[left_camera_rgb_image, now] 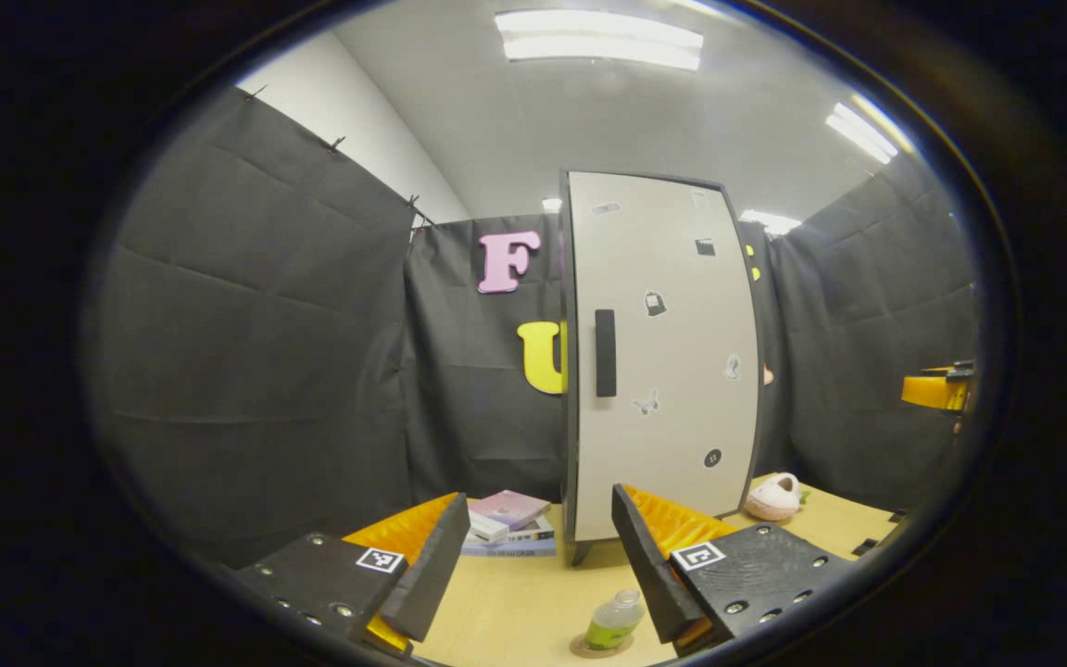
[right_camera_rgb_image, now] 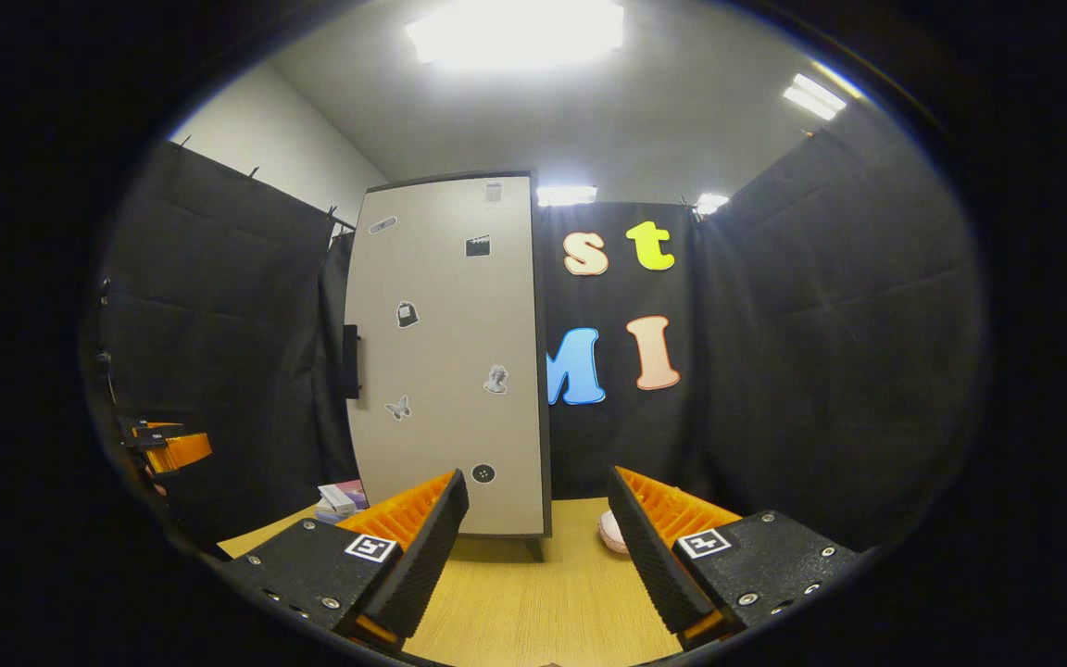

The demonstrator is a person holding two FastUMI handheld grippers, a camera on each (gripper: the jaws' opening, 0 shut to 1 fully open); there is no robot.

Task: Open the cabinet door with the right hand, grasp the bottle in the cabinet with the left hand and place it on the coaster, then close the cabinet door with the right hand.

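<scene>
The bottle (left_camera_rgb_image: pixel 615 619) already stands on the round coaster (left_camera_rgb_image: pixel 589 647) at the near edge of the desk (left_camera_rgb_image: pixel 515 602), just inside the left gripper (left_camera_rgb_image: pixel 533 565), whose jaws stand wide apart and hold nothing. The cabinet door (left_camera_rgb_image: pixel 663 352) looks flush with its frame, so by my reading the closing step is done or nearly so.

If the door needs a last push, the right gripper (right_camera_rgb_image: pixel 533 547), jaws likewise spread and empty, is best pressed flat against the panel near the dark handle (right_camera_rgb_image: pixel 351 361) on the edge opposite the hinge, not clamped on it, so the cabinet does not slide on its short feet.

For room: in the right gripper view the desk between gripper and cabinet is bare wood. A stack of books (left_camera_rgb_image: pixel 508 523) lies to the left of the cabinet, and a pale pink plush toy (left_camera_rgb_image: pixel 774 497) sits to its right, both close to the cabinet base. The left gripper should lift clear upward so neither finger tips the bottle.
</scene>
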